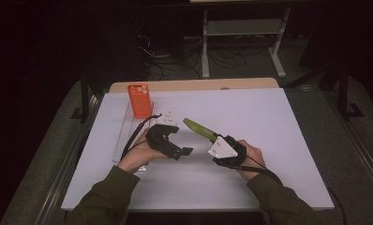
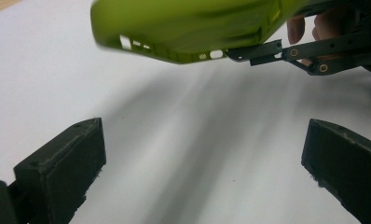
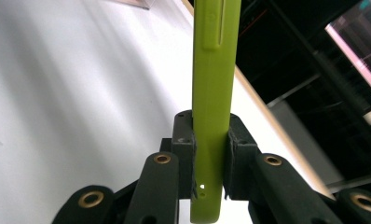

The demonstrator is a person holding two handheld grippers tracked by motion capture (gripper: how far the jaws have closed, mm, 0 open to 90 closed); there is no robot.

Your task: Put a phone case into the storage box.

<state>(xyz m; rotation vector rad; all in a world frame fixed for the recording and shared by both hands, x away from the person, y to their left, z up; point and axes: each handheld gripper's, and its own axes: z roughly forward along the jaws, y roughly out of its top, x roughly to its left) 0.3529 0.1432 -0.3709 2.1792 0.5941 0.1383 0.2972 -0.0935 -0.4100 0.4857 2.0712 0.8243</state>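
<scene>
The right gripper (image 1: 216,139) has its fingers (image 3: 186,140) clenched on the thin edge of a lime-green phone case (image 1: 197,126), which sticks out of them up and away from the person's right hand (image 1: 250,157), lifted clear of the white tabletop (image 1: 269,140). In the right gripper view the case (image 3: 214,93) runs straight up between the two black pads, seen edge-on, with a long button ridge on its side and a small hole near its lower end. The left gripper (image 1: 182,152) lies just left of the green case, held in the left hand (image 1: 138,157), its fingers (image 2: 62,168) released and spread wide with nothing between them; in the left gripper view the green case (image 2: 183,28) hangs above and beyond those fingers, its port cut-outs showing along the lower rim, with bare tabletop (image 2: 183,140) below. An orange phone case (image 1: 139,100) stands upright farther from the person and left of the green case, its camera cut-out at the top, resting on a clear tray (image 1: 121,136) that lies along the left edge of the tabletop, well apart from the green case.
</scene>
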